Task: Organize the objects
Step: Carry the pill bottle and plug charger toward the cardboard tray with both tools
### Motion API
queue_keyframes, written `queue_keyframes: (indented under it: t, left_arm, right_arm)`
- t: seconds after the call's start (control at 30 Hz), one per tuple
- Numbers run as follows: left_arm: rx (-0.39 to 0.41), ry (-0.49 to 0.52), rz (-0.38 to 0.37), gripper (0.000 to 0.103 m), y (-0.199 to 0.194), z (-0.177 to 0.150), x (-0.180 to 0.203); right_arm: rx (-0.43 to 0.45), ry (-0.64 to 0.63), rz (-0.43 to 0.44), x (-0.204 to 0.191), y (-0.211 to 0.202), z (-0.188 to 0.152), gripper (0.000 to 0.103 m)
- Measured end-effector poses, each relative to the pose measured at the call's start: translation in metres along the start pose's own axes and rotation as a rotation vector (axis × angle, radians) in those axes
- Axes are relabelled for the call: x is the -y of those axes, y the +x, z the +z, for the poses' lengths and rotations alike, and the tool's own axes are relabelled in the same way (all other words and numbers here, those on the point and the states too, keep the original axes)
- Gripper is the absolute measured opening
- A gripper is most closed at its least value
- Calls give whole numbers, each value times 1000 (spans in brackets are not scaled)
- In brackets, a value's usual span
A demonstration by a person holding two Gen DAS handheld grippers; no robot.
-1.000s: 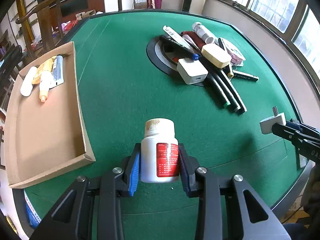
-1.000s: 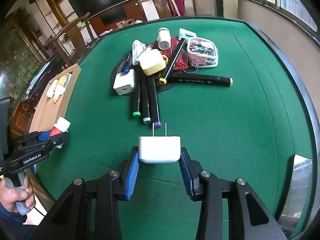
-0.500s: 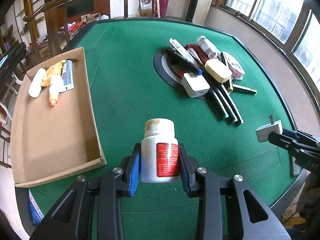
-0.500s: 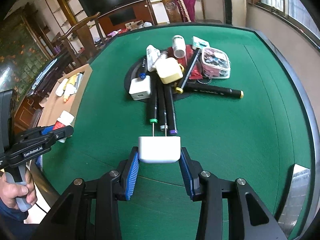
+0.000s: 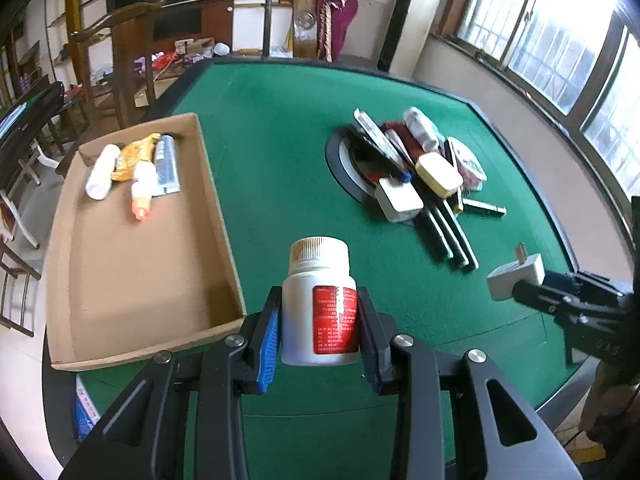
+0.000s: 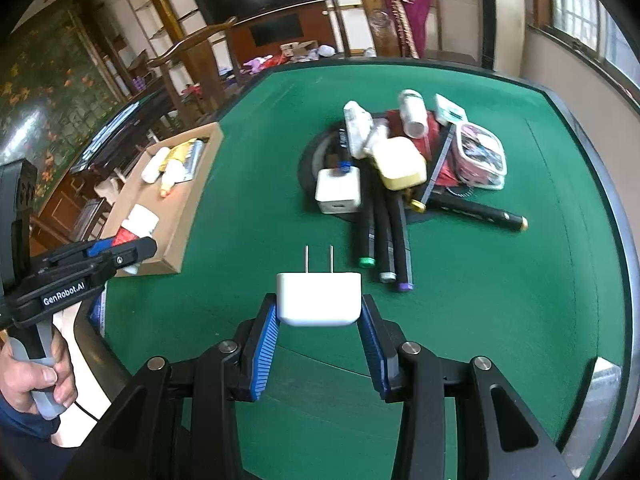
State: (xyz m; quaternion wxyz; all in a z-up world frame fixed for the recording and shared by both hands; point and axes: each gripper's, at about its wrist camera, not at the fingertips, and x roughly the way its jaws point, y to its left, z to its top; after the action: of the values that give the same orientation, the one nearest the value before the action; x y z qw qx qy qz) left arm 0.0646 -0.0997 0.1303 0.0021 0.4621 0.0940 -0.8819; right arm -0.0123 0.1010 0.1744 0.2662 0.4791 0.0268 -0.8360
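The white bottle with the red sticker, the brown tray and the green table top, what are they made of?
The white bottle looks like smooth plastic: it is slightly shiny, with a ridged cap and a glossy red label. The brown tray looks like plain cardboard: matte, with thin folded walls. The green table top looks like felt or a similar cloth: flat colour, no shine, though I can't be sure.

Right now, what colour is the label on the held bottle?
Red, on the white bottle; it shows best in the left wrist view.
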Motion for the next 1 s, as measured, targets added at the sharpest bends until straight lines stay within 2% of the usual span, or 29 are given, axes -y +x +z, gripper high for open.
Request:
queue_keyframes:
  t: [0.2, 0.5, 0.73, 1.0]
  left_arm:
    - [39, -49, 7, 33, -21, 3, -21]
    - [85, -154, 53, 33, -47, 2, -77]
    - [99, -231, 91, 33, -53, 1, -121]
    - [78, -290, 107, 33, -45, 0, -161]
  right_arm:
    - [-2, -58, 45, -31, 3, 16, 43]
    - [-1, -157, 112, -87, 11, 40, 43]
    - [-22, -224, 168, -128, 28, 57, 43]
    - [-49, -291, 207, -173, 53, 76, 43]
